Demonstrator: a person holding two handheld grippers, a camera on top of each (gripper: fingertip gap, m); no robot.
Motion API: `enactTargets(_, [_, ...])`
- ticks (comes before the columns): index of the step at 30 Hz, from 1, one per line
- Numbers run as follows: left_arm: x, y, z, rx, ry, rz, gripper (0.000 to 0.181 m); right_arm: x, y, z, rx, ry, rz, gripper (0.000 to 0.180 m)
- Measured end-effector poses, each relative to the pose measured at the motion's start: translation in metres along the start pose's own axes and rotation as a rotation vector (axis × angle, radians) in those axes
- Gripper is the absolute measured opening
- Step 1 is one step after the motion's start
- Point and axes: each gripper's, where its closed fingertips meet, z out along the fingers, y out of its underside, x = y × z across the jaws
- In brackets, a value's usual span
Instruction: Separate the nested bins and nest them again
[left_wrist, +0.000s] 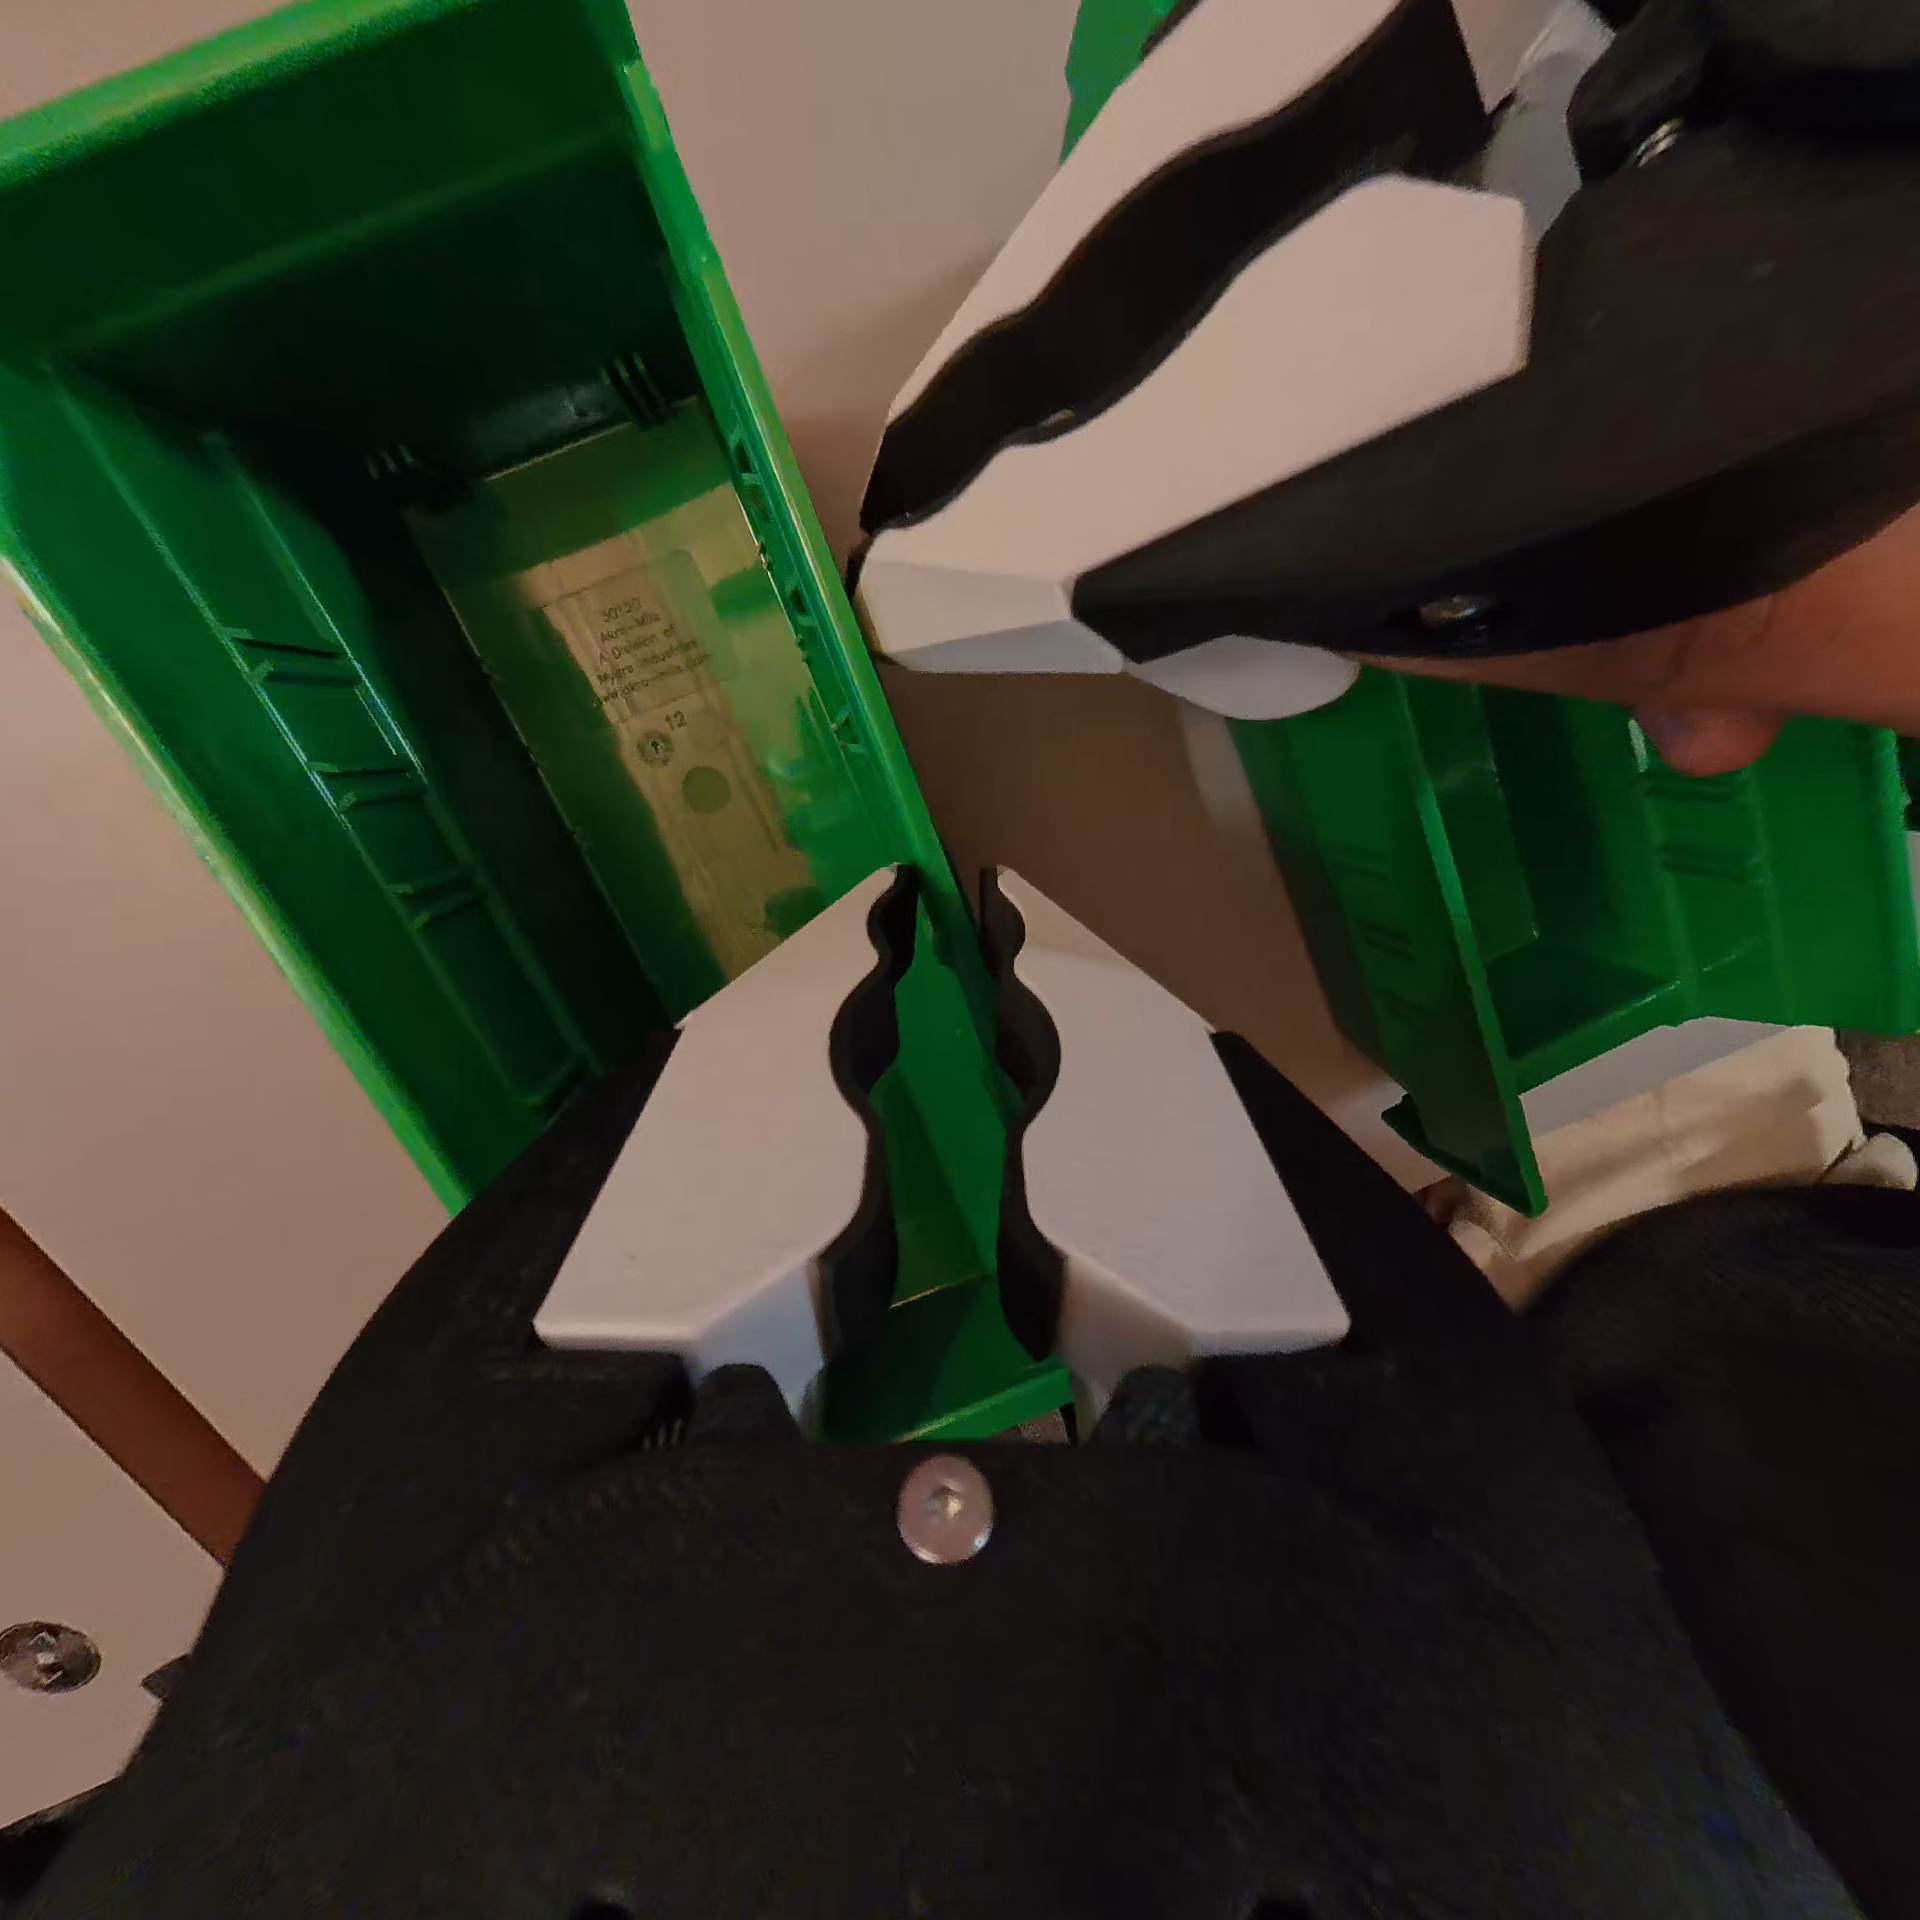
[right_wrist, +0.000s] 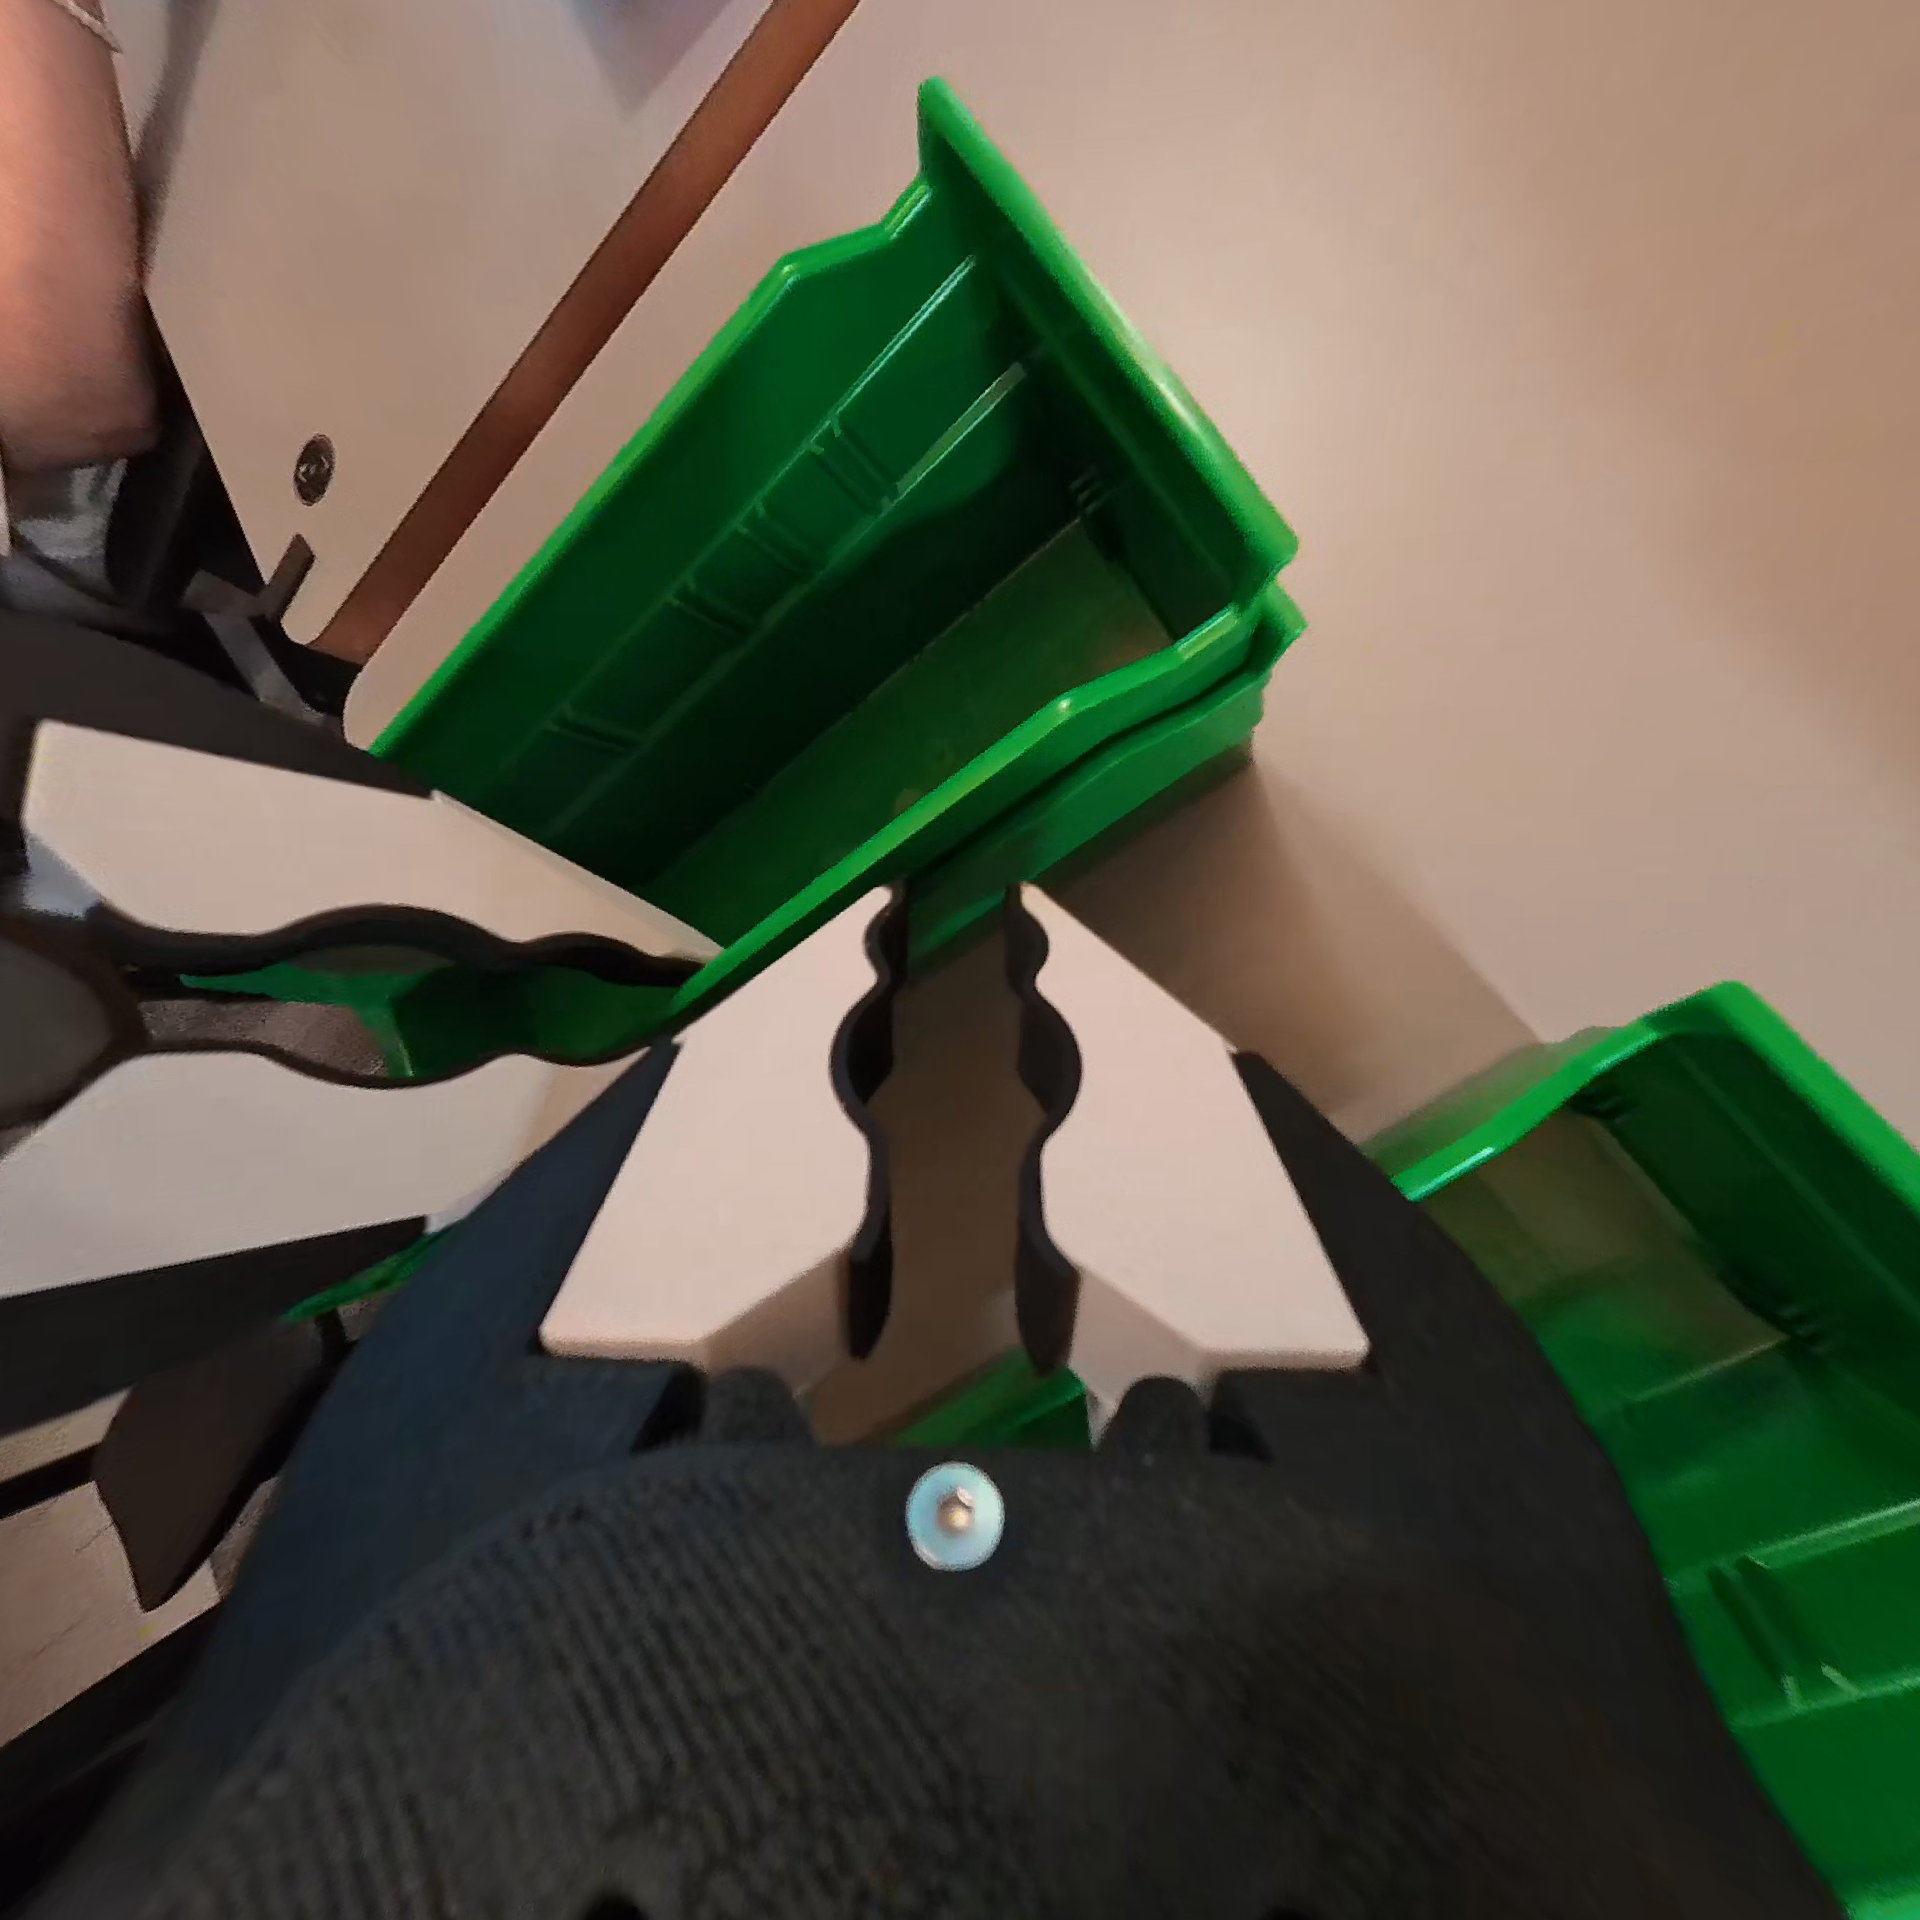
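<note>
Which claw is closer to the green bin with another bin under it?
Left. The left gripper is clamped on that top bin wall; the right gripper sits beside its rim, gripping nothing.

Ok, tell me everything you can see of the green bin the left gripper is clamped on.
The green bin looks like glossy moulded plastic: long, open-topped, with ribbed inner walls, a flanged rim and a pale label on its floor. It is empty and sits nested in a second green bin, whose rim shows just beneath, on the beige table. The left gripper is shut on its side wall near the corner. The right gripper points at the lower rim, jaws slightly apart, holding nothing.
</note>
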Motion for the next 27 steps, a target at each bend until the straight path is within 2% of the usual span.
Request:
enactTargets(6, [-0.005, -0.001, -0.002, 0.018, -0.031, 0.019, 0.008, 0.002, 0.002, 0.005, -0.011, 0.003, -0.009, 0.026])
enactTargets(9, [-0.008, -0.001, -0.003, 0.026, -0.071, 0.044, 0.007, -0.001, 0.002, 0.005, -0.016, -0.026, -0.001, 0.023])
enactTargets(13, [-0.010, 0.000, -0.004, 0.034, -0.125, 0.094, 0.005, -0.011, 0.003, 0.006, -0.035, -0.072, -0.014, 0.005])
enactTargets(21, [-0.014, 0.004, -0.013, 0.038, -0.133, 0.070, 0.003, -0.013, 0.001, 0.008, -0.059, -0.033, -0.046, 0.005])
enactTargets(27, [-0.015, 0.003, -0.041, 0.047, -0.137, 0.053, 0.003, -0.007, -0.005, 0.009, -0.055, 0.041, -0.070, 0.006])
